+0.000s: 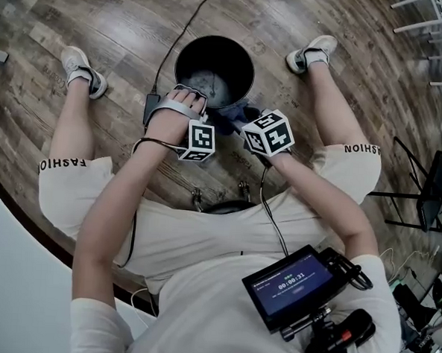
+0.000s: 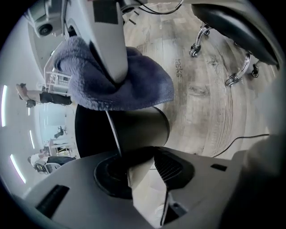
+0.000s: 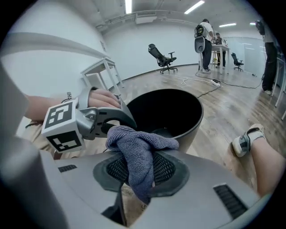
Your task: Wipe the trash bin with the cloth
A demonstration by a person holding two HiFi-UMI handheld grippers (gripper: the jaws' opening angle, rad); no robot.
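Brown wooden floor holds a round black trash bin, the left gripper has its jaws apart over the near rim, and the right gripper has its jaws shut tight on a fuzzy blue-grey cloth just above the bin.

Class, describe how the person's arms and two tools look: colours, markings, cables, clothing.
The left tool and right tool are grey with black meshed pads; each bears a white cube of black square markers. A black cable leaves the right one. Sleeves are short and white.
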